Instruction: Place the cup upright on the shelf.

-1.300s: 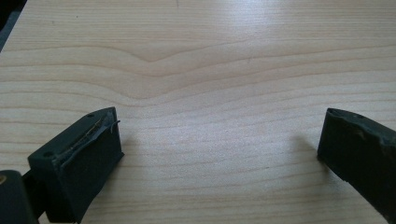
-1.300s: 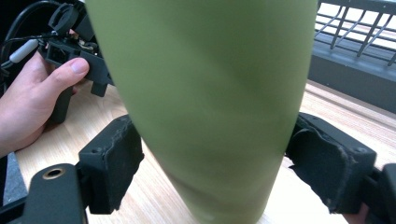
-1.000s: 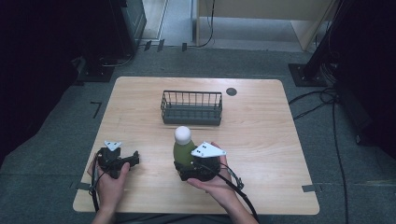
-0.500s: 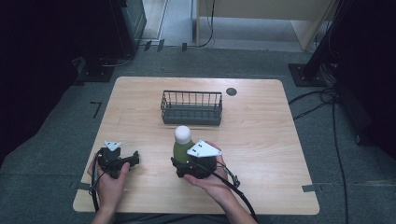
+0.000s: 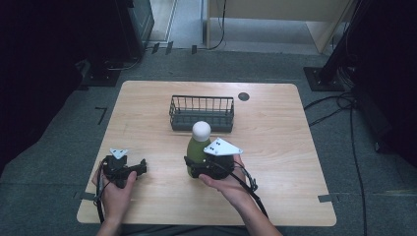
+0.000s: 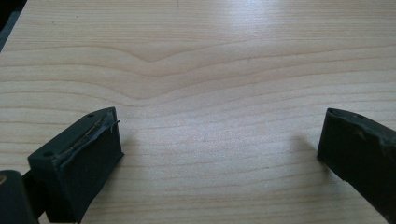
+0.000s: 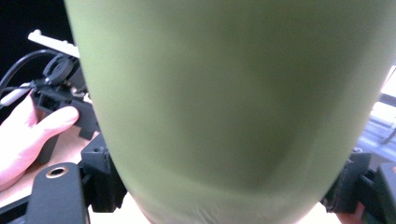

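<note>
I have the worktop [image 5: 275, 196] in front of me, light wood, with a wire basket [image 5: 201, 113] standing near its far edge, about midway along. Nearer me, close to the middle and toward the near edge, the green bottle [image 5: 196, 148] with its white round cap [image 5: 201, 129] stands upright, long axis vertical, just on my side of the basket.

My right gripper [image 5: 209, 164] is at the bottle's lower body, its jaws on either side of it and closed onto it as far as I can judge. So the bottle lies straight ahead between these jaws, and the basket is just beyond: a short lift and carry forward.

My left gripper [image 5: 123, 169] rests near the near-left corner, well apart, jaws spread wide on nothing.

The right gripper view shows the green wall [image 7: 224, 93] pressed between the jaws; the high view alone shows the basket.
</note>
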`<state>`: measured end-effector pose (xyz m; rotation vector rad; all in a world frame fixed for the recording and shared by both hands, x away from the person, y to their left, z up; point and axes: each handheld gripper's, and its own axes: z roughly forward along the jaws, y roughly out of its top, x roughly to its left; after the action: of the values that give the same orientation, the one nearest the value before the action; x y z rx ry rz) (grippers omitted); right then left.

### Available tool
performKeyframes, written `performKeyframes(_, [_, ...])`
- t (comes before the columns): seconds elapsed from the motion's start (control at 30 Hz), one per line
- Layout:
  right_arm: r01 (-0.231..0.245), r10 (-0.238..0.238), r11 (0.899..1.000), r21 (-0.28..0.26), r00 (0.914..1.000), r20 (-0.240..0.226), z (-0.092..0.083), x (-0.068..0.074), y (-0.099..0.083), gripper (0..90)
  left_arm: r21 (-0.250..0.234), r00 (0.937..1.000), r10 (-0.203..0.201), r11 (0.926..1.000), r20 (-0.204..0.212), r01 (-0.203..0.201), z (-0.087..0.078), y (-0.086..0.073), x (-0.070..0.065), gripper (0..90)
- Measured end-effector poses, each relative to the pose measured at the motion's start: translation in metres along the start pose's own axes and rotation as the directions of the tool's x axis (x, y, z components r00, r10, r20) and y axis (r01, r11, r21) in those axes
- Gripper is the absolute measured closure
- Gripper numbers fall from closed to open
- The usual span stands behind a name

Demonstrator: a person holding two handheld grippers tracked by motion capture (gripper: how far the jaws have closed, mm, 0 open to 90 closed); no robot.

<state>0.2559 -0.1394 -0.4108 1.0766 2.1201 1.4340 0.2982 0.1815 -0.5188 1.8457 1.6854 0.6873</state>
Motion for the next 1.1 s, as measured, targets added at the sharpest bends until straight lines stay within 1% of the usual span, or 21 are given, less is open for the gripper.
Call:
performKeyframes(0.17, [0.007, -0.007, 1.0, 0.006, 0.9997, 0.024, -0.003, -0.009, 0.013, 20.3, 0.0, 1.0, 0.0, 1.0, 0.0, 0.0, 0.0, 0.0, 0.0, 0.0])
performKeyframes(0.23, [-0.003, 0.002, 1.0, 0.012, 0.9995, 0.032, -0.004, -0.014, 0.018, 20.2, 0.0, 1.0, 0.0, 1.0, 0.0, 0.0, 0.0, 0.0, 0.0, 0.0])
performKeyframes(0.4, [-0.012, 0.011, 1.0, 0.004, 0.9984, 0.056, -0.005, -0.026, 0.031, 20.3, 0.0, 1.0, 0.0, 1.0, 0.0, 0.0, 0.0, 0.0, 0.0, 0.0])
performKeyframes(0.47, [-0.012, 0.012, 1.0, 0.001, 0.9982, 0.059, -0.005, -0.028, 0.033, 20.3, 0.0, 1.0, 0.0, 1.0, 0.0, 0.0, 0.0, 0.0, 0.0, 0.0])
performKeyframes(0.5, [-0.011, 0.012, 1.0, -0.008, 0.9974, 0.071, -0.007, -0.032, 0.04, 20.3, 0.0, 1.0, 0.0, 1.0, 0.0, 0.0, 0.0, 0.0, 0.0, 0.0])
performKeyframes(0.53, [-0.011, 0.012, 1.0, -0.011, 0.9971, 0.075, -0.007, -0.033, 0.042, 20.3, -0.001, 1.0, -0.002, 1.0, 0.0, 0.002, 0.0, 0.0, 0.0, 0.0])
performKeyframes(0.7, [-0.017, 0.019, 0.999, -0.032, 0.9967, 0.078, -0.012, -0.046, 0.064, 20.3, 0.001, 1.0, 0.0, 1.0, 0.0, 0.0, 0.0, 0.0, 0.0, 0.0])
performKeyframes(0.8, [-0.012, 0.016, 0.999, -0.044, 0.9956, 0.093, -0.013, -0.052, 0.076, 20.3, 0.001, 1.0, 0.0, 1.0, -0.001, 0.0, 0.0, 0.0, 0.0, 0.0])
performKeyframes(0.87, [-0.008, 0.013, 0.999, -0.047, 0.9949, 0.1, -0.013, -0.054, 0.08, 20.3, 0.001, 1.0, 0.0, 1.0, -0.001, 0.0, 0.0, 0.0, 0.0, 0.0])
performKeyframes(0.9, [-0.011, 0.017, 0.999, -0.052, 0.9932, 0.115, -0.011, -0.059, 0.087, 20.3, 0.001, 1.0, 0.0, 1.0, -0.001, 0.0, 0.0, 0.0, 0.0, 0.0])
performKeyframes(1.0, [-0.02, 0.026, 0.998, -0.056, 0.9924, 0.12, -0.009, -0.063, 0.092, 20.3, 0.001, 1.0, 0.0, 1.0, -0.001, 0.0, 0.0, 0.0, 0.0, 0.0])
performKeyframes(1.03, [-0.03, 0.037, 0.998, -0.061, 0.9911, 0.128, -0.006, -0.069, 0.099, 20.3, 0.001, 1.0, -0.001, 1.0, -0.001, 0.001, 0.0, 0.0, 0.0, 0.0])
performKeyframes(1.1, [-0.026, 0.035, 0.998, -0.064, 0.9901, 0.136, -0.002, -0.072, 0.105, 20.3, 0.002, 1.0, 0.0, 1.0, 0.0, 0.0, 0.0, 0.0, 0.0, 0.0])
